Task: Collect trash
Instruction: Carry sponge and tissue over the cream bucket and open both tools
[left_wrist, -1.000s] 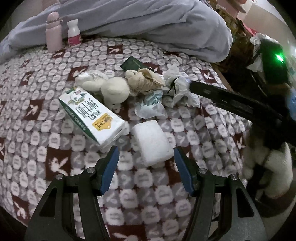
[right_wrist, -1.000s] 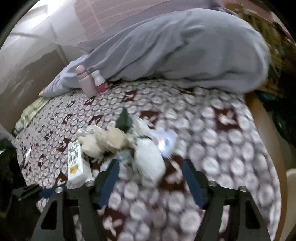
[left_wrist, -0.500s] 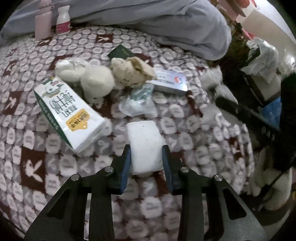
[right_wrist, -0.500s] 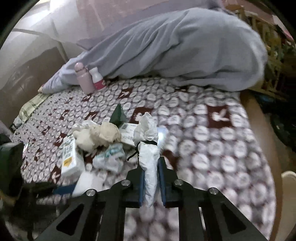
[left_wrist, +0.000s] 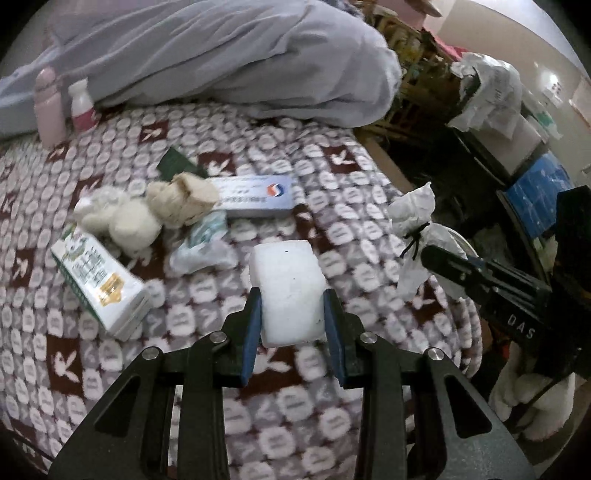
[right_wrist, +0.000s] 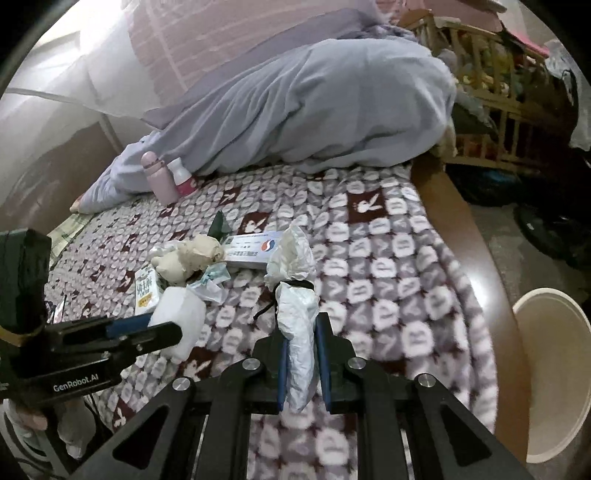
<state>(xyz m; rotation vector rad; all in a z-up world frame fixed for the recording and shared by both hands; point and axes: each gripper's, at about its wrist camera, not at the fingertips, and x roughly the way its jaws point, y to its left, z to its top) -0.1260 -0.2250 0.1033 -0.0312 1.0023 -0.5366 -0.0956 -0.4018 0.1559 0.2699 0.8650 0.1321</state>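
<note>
My left gripper (left_wrist: 291, 317) is shut on a white foam block (left_wrist: 286, 286), lifted a little off the patterned bedspread (left_wrist: 207, 417). In the right wrist view my right gripper (right_wrist: 299, 354) is shut on a tied white plastic bag (right_wrist: 295, 314), also raised; the same bag (left_wrist: 415, 236) shows at the right of the left wrist view. Left on the bed lie a milk carton (left_wrist: 98, 278), crumpled tissue wads (left_wrist: 129, 221), a beige paper wad (left_wrist: 181, 201), a clear wrapper (left_wrist: 201, 249), a blue-white box (left_wrist: 255, 195) and a dark green packet (left_wrist: 175, 164).
A grey-blue duvet (right_wrist: 303, 110) is heaped at the back of the bed, with a pink bottle (right_wrist: 159, 177) and a small white bottle (right_wrist: 183, 179) beside it. A cream round bin (right_wrist: 554, 373) stands off the bed's right edge. Clutter fills the floor beyond.
Both grippers went from open to shut, the left on the foam block, the right on the tied bag. Both then lifted their loads and drew back to the right.
</note>
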